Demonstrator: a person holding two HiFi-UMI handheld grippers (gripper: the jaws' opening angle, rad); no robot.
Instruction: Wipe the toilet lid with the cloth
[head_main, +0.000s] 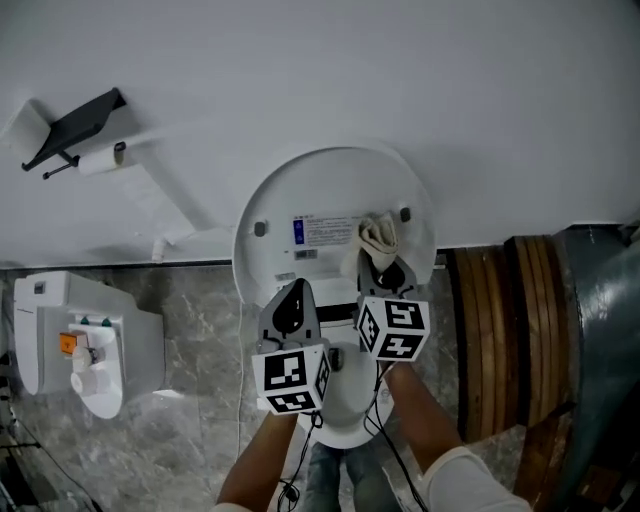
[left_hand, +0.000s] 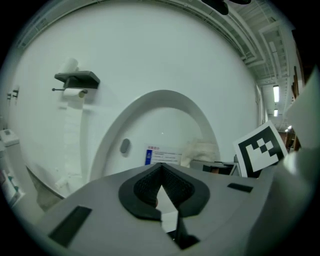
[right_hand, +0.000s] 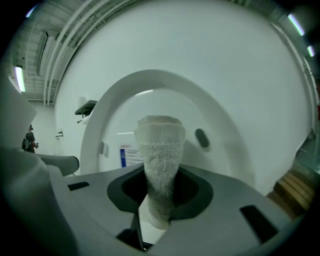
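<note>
The white toilet lid (head_main: 330, 190) stands raised against the wall, its underside with a printed label (head_main: 325, 232) facing me. A beige terry cloth (head_main: 378, 238) sticks up from my right gripper (head_main: 385, 268), which is shut on it, in front of the lid's right half near a grey bumper (head_main: 405, 214). Whether the cloth touches the lid I cannot tell. In the right gripper view the cloth (right_hand: 160, 155) rises between the dark pads before the lid (right_hand: 225, 125). My left gripper (head_main: 291, 305) hangs left of it, shut and empty. In its own view its jaws are closed (left_hand: 161, 189) before the lid (left_hand: 165, 115).
A black paper holder (head_main: 75, 128) with a roll (head_main: 100, 160) is fixed to the wall at the upper left. A white appliance (head_main: 90, 335) stands on the marble floor at the left. A wooden tub (head_main: 505, 330) stands at the right. The toilet bowl (head_main: 345, 400) is below the grippers.
</note>
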